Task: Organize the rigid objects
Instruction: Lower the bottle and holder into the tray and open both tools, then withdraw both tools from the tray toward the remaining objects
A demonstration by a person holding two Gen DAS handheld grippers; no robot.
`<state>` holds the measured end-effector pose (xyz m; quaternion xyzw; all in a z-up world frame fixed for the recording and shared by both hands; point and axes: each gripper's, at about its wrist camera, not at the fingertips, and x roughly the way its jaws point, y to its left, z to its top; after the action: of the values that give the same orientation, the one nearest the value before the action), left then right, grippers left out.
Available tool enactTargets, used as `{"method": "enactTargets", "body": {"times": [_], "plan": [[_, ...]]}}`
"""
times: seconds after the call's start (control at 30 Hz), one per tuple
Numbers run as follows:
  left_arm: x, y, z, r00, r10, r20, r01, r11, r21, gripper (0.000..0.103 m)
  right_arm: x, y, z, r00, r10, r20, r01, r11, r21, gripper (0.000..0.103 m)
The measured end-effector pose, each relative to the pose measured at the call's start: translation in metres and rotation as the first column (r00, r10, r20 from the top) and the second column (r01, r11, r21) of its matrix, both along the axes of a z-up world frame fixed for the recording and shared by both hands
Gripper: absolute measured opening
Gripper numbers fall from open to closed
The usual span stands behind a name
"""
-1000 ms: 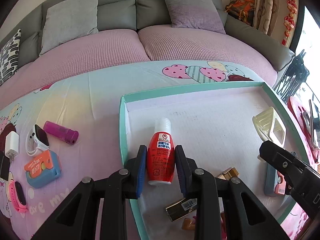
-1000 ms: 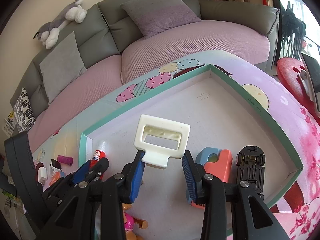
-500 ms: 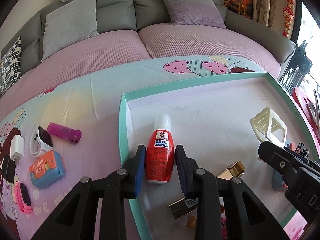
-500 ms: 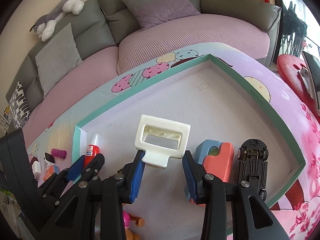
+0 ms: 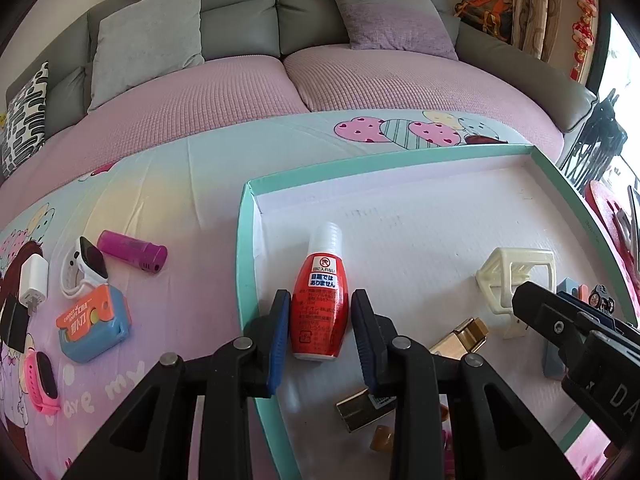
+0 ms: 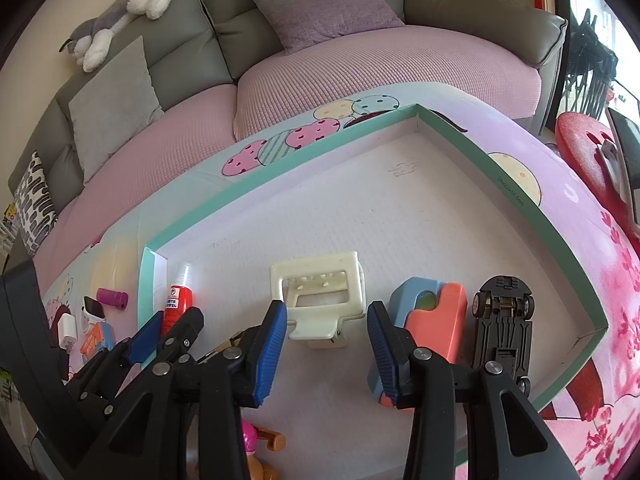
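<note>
A red bottle with a white cap (image 5: 320, 304) lies on the floor of the teal-rimmed tray (image 5: 244, 264), near its left wall. My left gripper (image 5: 320, 336) is open, with its blue pads either side of the bottle and small gaps showing. A cream plastic holder (image 6: 320, 296) rests on the tray floor. My right gripper (image 6: 328, 344) is open wide around its near end without touching it. The bottle also shows in the right wrist view (image 6: 176, 300), and the holder in the left wrist view (image 5: 516, 276).
In the tray lie a blue and coral case (image 6: 428, 320), an upturned black toy car (image 6: 504, 320), a gold lipstick (image 5: 460, 332) and a small doll (image 6: 252, 440). Left of the tray on the cloth lie a magenta tube (image 5: 132, 244), watches (image 5: 86, 260), a charger (image 5: 32, 280) and a blue-orange box (image 5: 94, 320).
My right gripper has opened and the cream holder has dropped flat onto the tray floor. My left gripper has opened slightly off the red bottle, which stays lying in the tray.
</note>
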<state>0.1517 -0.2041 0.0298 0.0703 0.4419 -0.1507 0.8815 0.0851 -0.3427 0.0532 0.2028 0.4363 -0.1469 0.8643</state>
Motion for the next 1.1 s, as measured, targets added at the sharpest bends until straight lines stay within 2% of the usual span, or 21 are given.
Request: {"method": "enactTargets", "body": {"times": [0.13, 0.2, 0.23, 0.27, 0.4, 0.53, 0.6, 0.67, 0.7, 0.77, 0.87, 1.0, 1.1], "plan": [[-0.002, 0.000, 0.000, 1.000, -0.002, 0.000, 0.002, 1.000, 0.000, 0.032, 0.002, 0.002, 0.001, 1.000, 0.010, -0.004, -0.010, 1.000, -0.007, 0.048], [-0.002, -0.002, 0.001, 1.000, -0.023, -0.010, 0.023, 1.000, -0.006, 0.039, 0.002, 0.003, 0.002, 1.000, 0.015, 0.001, -0.015, 1.000, -0.012, 0.054], [-0.003, -0.004, 0.001, 0.999, -0.049, -0.021, 0.049, 0.999, -0.017, 0.051, 0.002, 0.004, 0.003, 1.000, 0.016, 0.004, -0.016, 1.000, -0.013, 0.054], [-0.005, -0.007, 0.001, 0.997, -0.068, -0.024, 0.067, 0.998, -0.016, 0.056, 0.002, 0.004, 0.005, 1.000, 0.017, 0.010, -0.017, 1.000, -0.014, 0.054], [-0.011, -0.015, 0.004, 0.996, -0.084, -0.036, 0.084, 0.996, -0.005, 0.068, -0.001, 0.005, 0.012, 0.999, 0.018, 0.033, -0.017, 0.999, -0.027, 0.054], [-0.013, -0.006, 0.012, 0.995, -0.075, -0.058, 0.069, 0.993, -0.091, 0.072, -0.006, 0.003, 0.021, 0.998, 0.003, 0.060, -0.001, 0.999, -0.034, 0.054], [-0.014, 0.001, 0.020, 0.998, -0.050, -0.045, 0.045, 0.993, -0.106, 0.080, -0.009, 0.001, 0.025, 0.997, -0.004, 0.076, 0.007, 0.999, -0.035, 0.054], [-0.015, 0.009, 0.029, 0.999, -0.043, -0.028, 0.039, 0.989, -0.140, 0.081, -0.011, 0.001, 0.030, 0.996, -0.009, 0.090, 0.013, 0.999, -0.039, 0.054], [-0.016, 0.013, 0.034, 0.999, -0.027, -0.019, 0.024, 0.989, -0.147, 0.082, -0.013, 0.001, 0.032, 0.994, -0.012, 0.105, 0.015, 0.999, -0.032, 0.058], [-0.018, 0.020, 0.043, 1.000, 0.003, 0.014, -0.001, 0.992, -0.124, 0.088, -0.015, 0.001, 0.036, 0.992, -0.012, 0.128, 0.016, 1.000, -0.024, 0.060], [-0.018, 0.036, 0.054, 0.996, 0.061, 0.059, -0.055, 0.992, -0.111, 0.091, -0.015, 0.003, 0.039, 0.990, -0.011, 0.138, 0.017, 0.999, -0.047, 0.062], [-0.011, 0.067, 0.058, 0.984, 0.163, 0.067, -0.152, 0.979, -0.139, 0.092, -0.012, 0.007, 0.037, 0.992, 0.002, 0.127, 0.006, 0.998, -0.061, 0.066], [-0.008, 0.090, 0.060, 0.966, 0.240, 0.091, -0.229, 0.966, -0.117, 0.095, -0.009, 0.011, 0.035, 0.992, 0.017, 0.122, -0.010, 0.998, -0.063, 0.071]]}}
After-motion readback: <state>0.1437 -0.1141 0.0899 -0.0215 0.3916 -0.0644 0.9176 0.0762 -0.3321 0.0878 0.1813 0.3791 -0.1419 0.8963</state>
